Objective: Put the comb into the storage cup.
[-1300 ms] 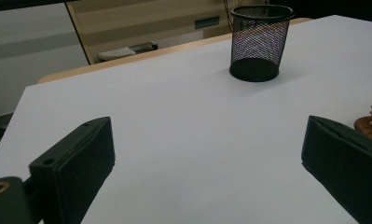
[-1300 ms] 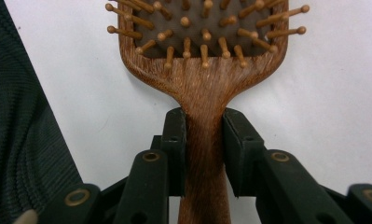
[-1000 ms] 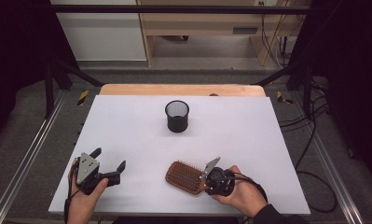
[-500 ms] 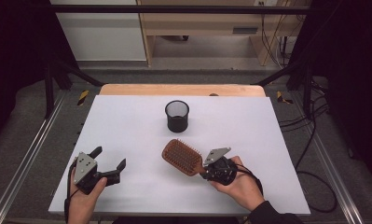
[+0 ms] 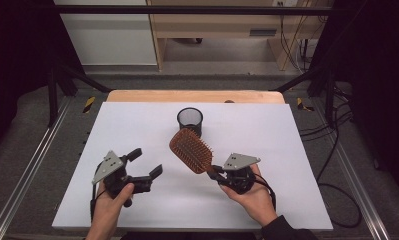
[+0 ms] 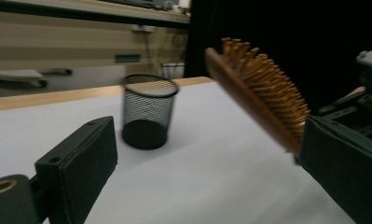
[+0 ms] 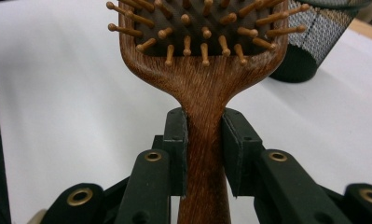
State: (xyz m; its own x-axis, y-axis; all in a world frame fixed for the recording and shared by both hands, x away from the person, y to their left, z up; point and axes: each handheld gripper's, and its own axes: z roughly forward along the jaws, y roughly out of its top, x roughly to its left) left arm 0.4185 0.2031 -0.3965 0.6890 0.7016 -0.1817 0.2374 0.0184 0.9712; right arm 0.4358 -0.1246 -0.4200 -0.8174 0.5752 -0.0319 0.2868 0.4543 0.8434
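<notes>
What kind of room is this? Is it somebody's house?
Probably not a house; it looks like a lab or workshop. A white table sits in a metal frame, loose cables trail on the floor, and a workbench stands behind.

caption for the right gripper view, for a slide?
Right tongs shut on the handle of a wooden hairbrush, held above the white table, mesh cup behind.
</notes>
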